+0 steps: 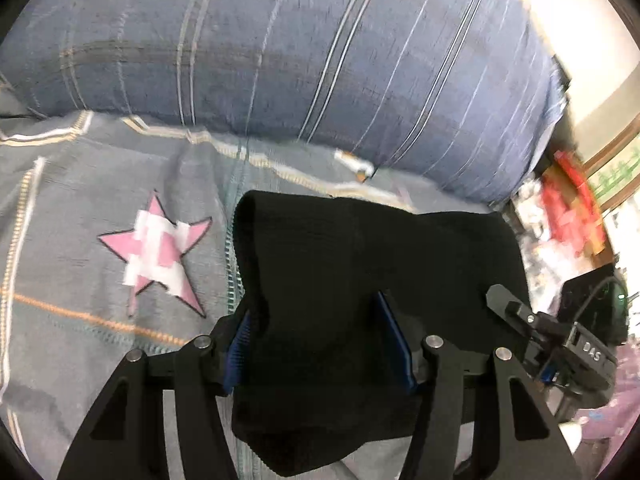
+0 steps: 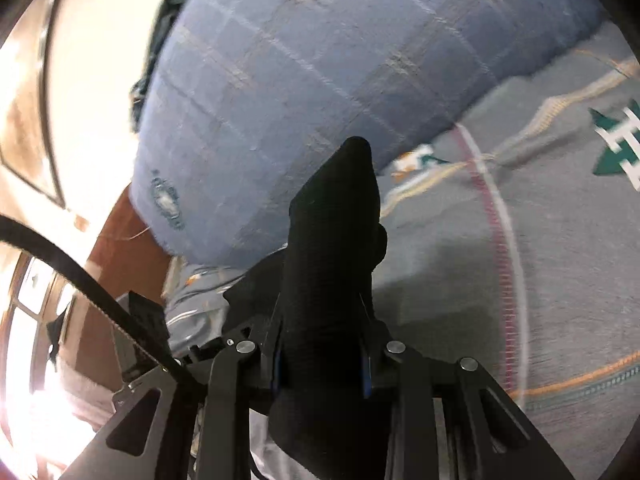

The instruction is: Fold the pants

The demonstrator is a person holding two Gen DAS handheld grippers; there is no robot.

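**A:** Where are the pants lying, and what is holding them?

**B:** The black pants (image 1: 360, 280) are hanging bunched above the grey patterned bed cover (image 1: 80, 208). The left gripper (image 1: 320, 344) is clamping a thick wad of the fabric between its blue-lined fingers (image 1: 240, 340). The cloth is draping forward over the cover and sagging below the fingers.

**A:** And the other side?

**B:** The right gripper (image 2: 322, 356) is closing its fingers on a narrower, upright fold of the pants (image 2: 336, 240), which is rising to a peak in front of the blue checked pillow (image 2: 300, 60).

**A:** What is surrounding them?

**B:** The pillow (image 1: 320, 60) is lying along the far edge of the cover. A pink star (image 1: 160, 252) is showing on the cover, left of the pants, and the right gripper (image 1: 532, 328) is appearing at their right edge.
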